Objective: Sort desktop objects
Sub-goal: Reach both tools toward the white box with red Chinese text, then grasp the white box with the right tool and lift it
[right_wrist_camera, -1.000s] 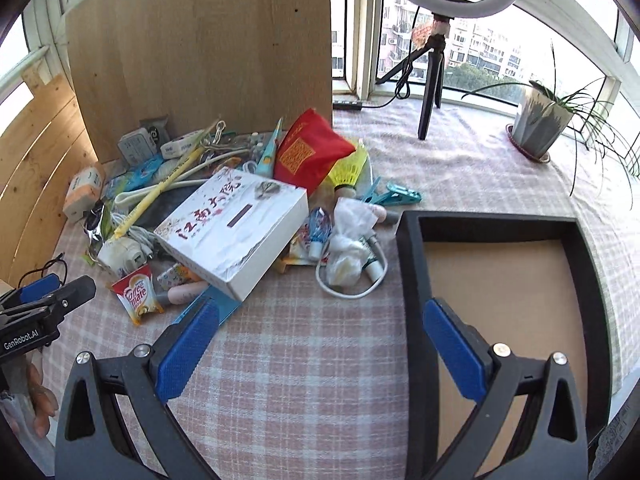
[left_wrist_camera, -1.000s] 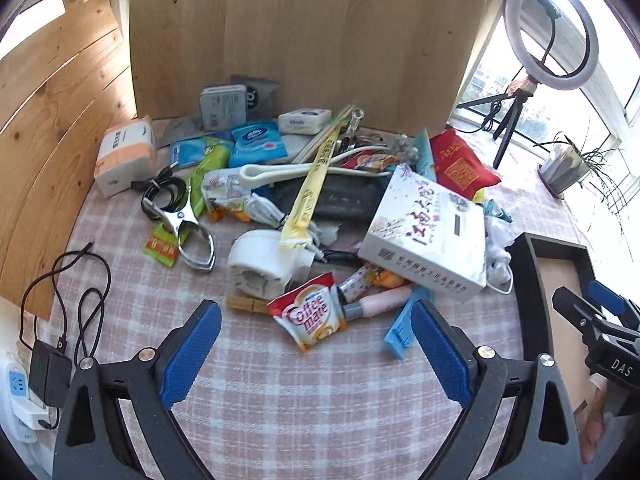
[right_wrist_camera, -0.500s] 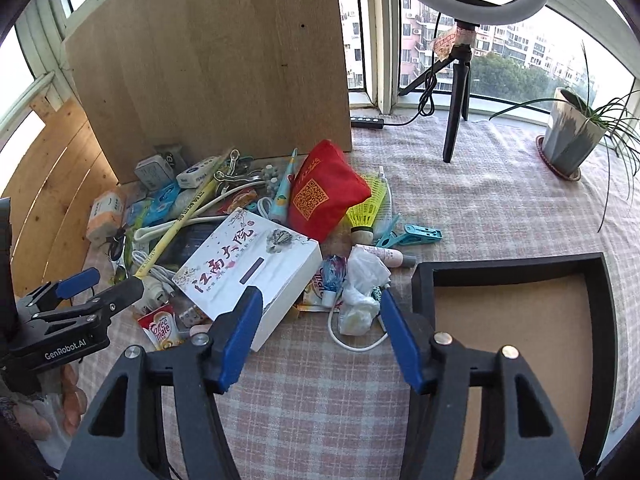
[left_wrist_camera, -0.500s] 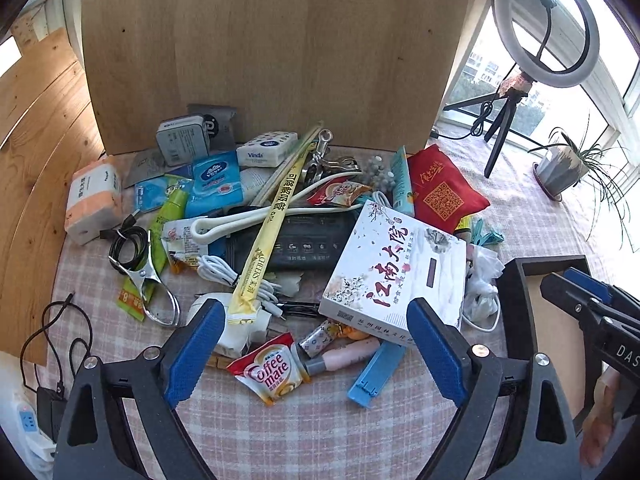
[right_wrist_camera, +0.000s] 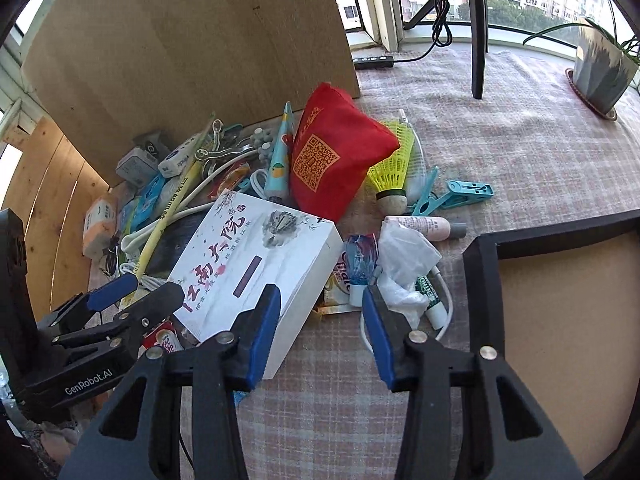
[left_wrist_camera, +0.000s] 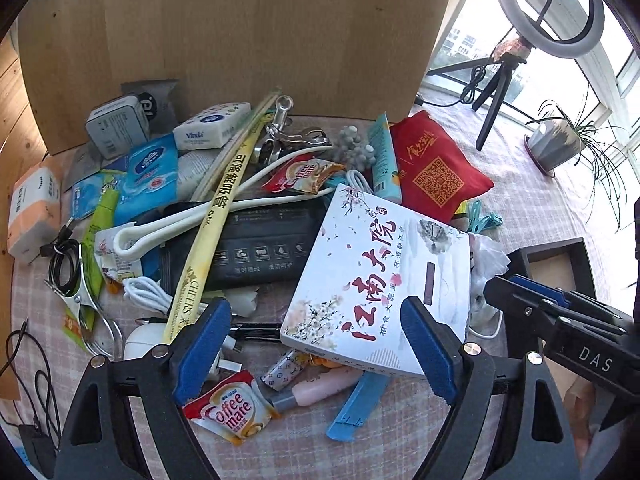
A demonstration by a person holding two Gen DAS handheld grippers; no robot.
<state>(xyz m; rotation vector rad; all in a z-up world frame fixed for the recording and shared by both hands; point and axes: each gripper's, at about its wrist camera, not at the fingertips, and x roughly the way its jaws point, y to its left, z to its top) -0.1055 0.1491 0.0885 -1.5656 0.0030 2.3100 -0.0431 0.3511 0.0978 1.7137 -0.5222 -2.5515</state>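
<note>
- Left gripper (left_wrist_camera: 316, 344): fingers wide, closing slightly, nothing gripped; over the near edge of the box (left_wrist_camera: 380, 284).
- Right gripper (right_wrist_camera: 318, 332): fingers half-closed and narrowing, nothing held, at the box's right corner; likely a two-handed lift.
- Box lies tilted on the clutter mid-surface, beside the empty tray (right_wrist_camera: 480, 280).
- Right view alone shows shuttlecock (right_wrist_camera: 392, 176); left view alone shows sachet (left_wrist_camera: 230, 412).

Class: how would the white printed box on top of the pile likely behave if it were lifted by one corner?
The white box looks like stiff card, so probably rigid. It lies tilted on clutter, so it may slide. Its broad flat shape could swing in the tongs.
</note>
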